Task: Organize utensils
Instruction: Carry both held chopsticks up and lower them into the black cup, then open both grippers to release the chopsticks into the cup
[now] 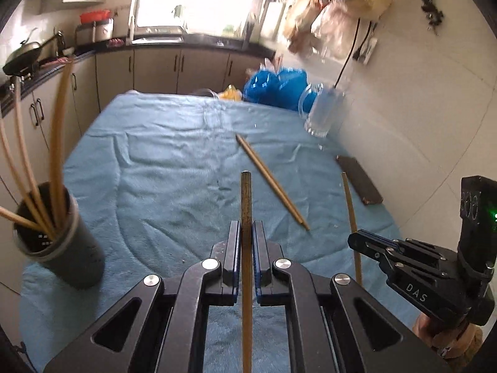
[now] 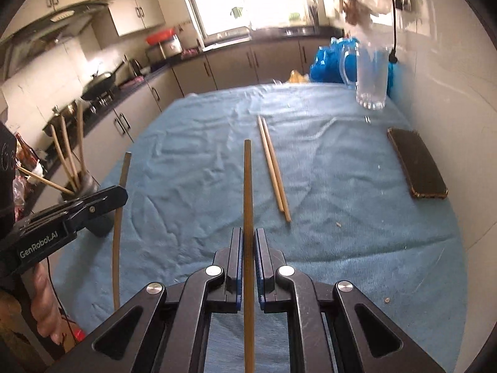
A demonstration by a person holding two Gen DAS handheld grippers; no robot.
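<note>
You have one chopstick clamped in each gripper. Your left gripper [image 1: 247, 233] has its jaws pinched onto a brown chopstick [image 1: 246, 205] that runs straight out between the pads, its blunt end raised above the blue cloth [image 1: 161, 161]. Your right gripper [image 2: 248, 241] grips a second chopstick [image 2: 247, 186] the same way, jaws pressed against its sides.

Take the dark cup [image 1: 62, 248] as your landmark. It stands on the cloth near the table's left edge and already holds several chopsticks [image 1: 46, 171] that lean and fan upward out of its mouth. Your left gripper sits just to the right of the cup; your right gripper is further right again, well apart from it. In the right wrist view the cup [image 2: 93, 205] is partly hidden behind your left gripper.

A pair of loose chopsticks [image 2: 273, 164] lies flat on the cloth, side by side and touching, to the right of the cup and beyond both grippers. Further right still, near the wall, a dark phone [image 2: 416, 164] lies flat, and beyond it, at the cloth's far corner from the cup, stands a clear glass mug [image 2: 369, 74].
</note>
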